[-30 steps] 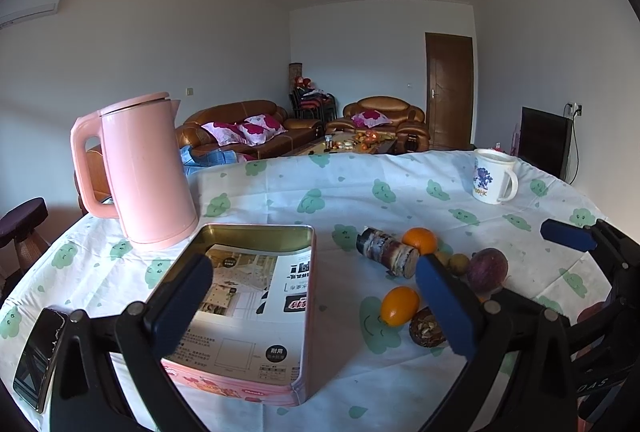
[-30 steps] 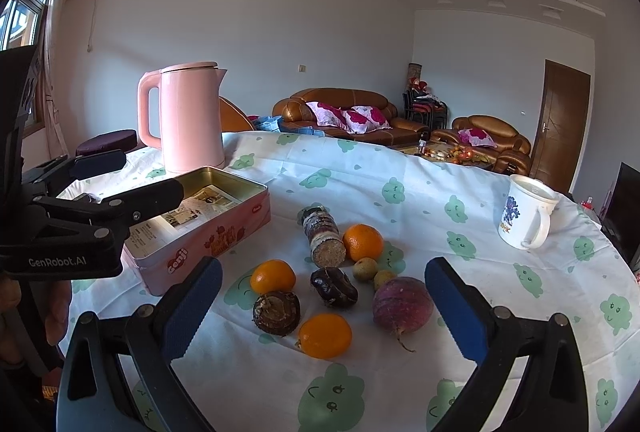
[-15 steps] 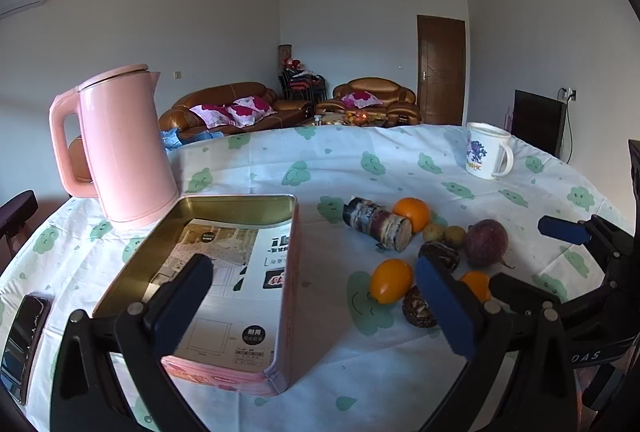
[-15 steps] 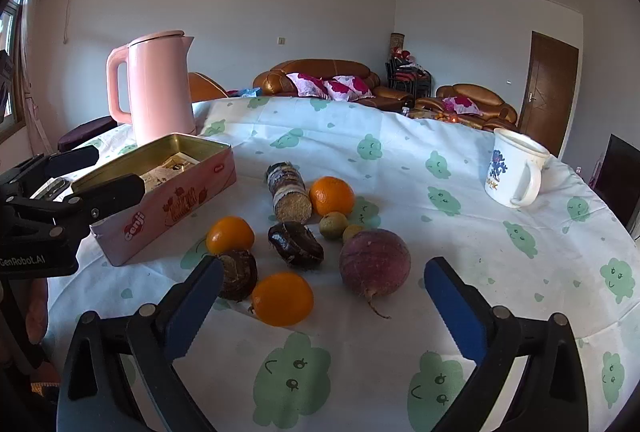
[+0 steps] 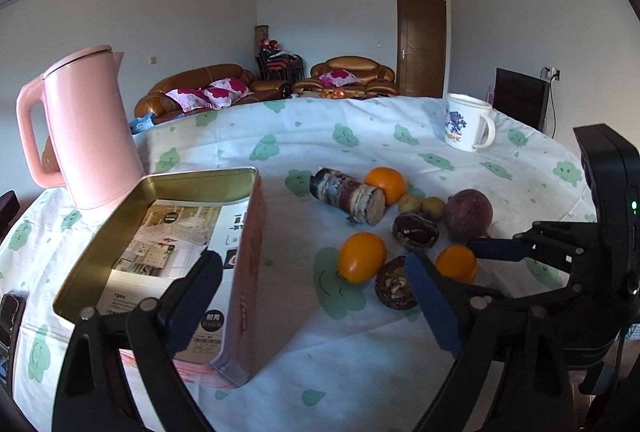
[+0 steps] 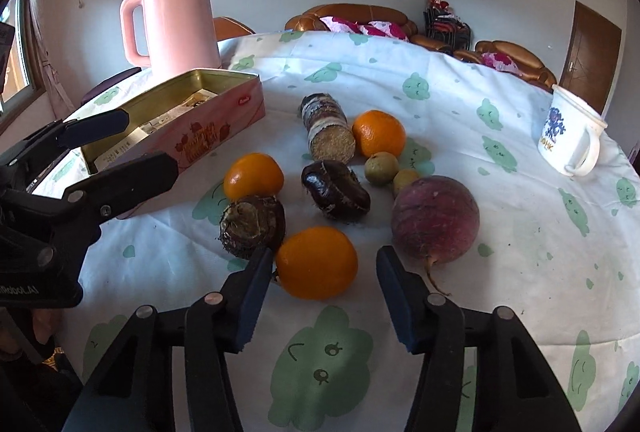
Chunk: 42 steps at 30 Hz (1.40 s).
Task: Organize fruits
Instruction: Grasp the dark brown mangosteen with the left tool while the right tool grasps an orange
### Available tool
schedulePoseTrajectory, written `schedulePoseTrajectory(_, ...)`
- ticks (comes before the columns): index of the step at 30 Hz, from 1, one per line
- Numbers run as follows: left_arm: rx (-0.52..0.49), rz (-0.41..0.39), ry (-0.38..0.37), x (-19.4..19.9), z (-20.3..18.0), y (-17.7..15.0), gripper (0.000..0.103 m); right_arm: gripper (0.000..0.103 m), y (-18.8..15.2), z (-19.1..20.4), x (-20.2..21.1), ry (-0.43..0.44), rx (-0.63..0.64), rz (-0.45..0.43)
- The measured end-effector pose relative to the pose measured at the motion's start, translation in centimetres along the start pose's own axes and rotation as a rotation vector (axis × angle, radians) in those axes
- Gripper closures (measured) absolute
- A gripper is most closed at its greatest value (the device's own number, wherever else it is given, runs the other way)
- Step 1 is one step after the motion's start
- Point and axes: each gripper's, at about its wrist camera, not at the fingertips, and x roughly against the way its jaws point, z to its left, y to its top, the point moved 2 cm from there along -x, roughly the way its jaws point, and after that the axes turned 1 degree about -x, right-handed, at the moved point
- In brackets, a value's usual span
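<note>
Round table under white cloth [image 6: 520, 232] printed with green cloud faces.

Container 1: pink rectangular tin [image 5: 168, 244], lid off, gold-coloured inside, lying just in front of the kettle. Contents: printed paper sheets or leaflets [image 5: 172, 232] lying flat over the bottom; no fruit inside.

Container 2: pink kettle [image 5: 88, 132], upright, lid closed, contents hidden.

Container 3: white mug [image 6: 568, 136] with blue print, upright, handle to the right, well apart from the fruit; interior not visible.

Loose on the cloth, right of the tin:
- nearest orange [image 6: 316, 262], touching the dark rough-skinned round item [image 6: 252, 226];
- second orange [image 6: 254, 176], just behind that rough item;
- third orange [image 6: 378, 134], beside the cut end of a short sugarcane-like stalk section [image 6: 326, 132] lying on its side;
- dark glossy lump [image 6: 336, 190] in the middle of the group;
- two small greenish-brown round fruits [image 6: 382, 168], side by side;
- purple-red root with thin tail [image 6: 436, 218], rightmost.

Right gripper [image 6: 318, 298]: fingers spread, blue pads either side of the nearest orange, not clearly touching it; left pad just beside the rough item.

Left gripper [image 5: 312, 296]: fingers spread wide, holding nothing, left finger over the tin's near end, right finger in front of the fruit.
</note>
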Motion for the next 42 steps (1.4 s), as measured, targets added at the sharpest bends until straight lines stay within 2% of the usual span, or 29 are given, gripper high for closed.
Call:
schedulePoseTrajectory(2,0.003,0.021,-0.025,-0.3,-0.1,-0.2,0.016,0.058,0.0,-0.4,-0.2,0.040,-0.020,0.016)
schedulePoseTrajectory(4,0.000,0.039,-0.044,-0.6,-0.4,-0.3,0.019,0.058,-0.1,-0.3,-0.1,0.042,-0.021,0.009)
schedulePoseTrajectory(9,-0.024,0.084,-0.098,-1.3,-1.5,-0.4,0.039,0.059,-0.4,-0.3,1.5,-0.007,-0.028,-0.081)
schedulePoseTrajectory(17,-0.070,0.160,-0.166,-2.9,-3.7,-0.5,0.051,0.059,-0.3,-1.6,2.8,-0.055,-0.101,-0.159)
schedulePoseTrajectory(21,-0.084,0.204,-0.197,-4.0,-4.5,-0.6,0.063,0.059,-0.3,-2.1,2.9,-0.062,-0.118,-0.162)
schedulePoseTrajectory(29,-0.081,0.229,-0.215,-4.9,-4.8,-0.4,0.062,0.059,-0.4,-3.1,3.1,-0.042,-0.170,-0.185)
schedulePoseTrajectory(30,-0.085,0.233,-0.209,-4.9,-4.9,-0.4,0.059,0.059,-0.4,-3.2,3.1,-0.038,-0.173,-0.183)
schedulePoseTrajectory(34,-0.095,0.282,-0.217,-5.9,-5.2,-0.5,0.060,0.059,-0.3,-2.8,2.9,-0.047,-0.152,-0.175)
schedulePoseTrajectory(42,-0.059,0.237,-0.230,-5.1,-4.6,-0.4,0.062,0.059,-0.5,-2.7,3.1,-0.038,-0.144,-0.187)
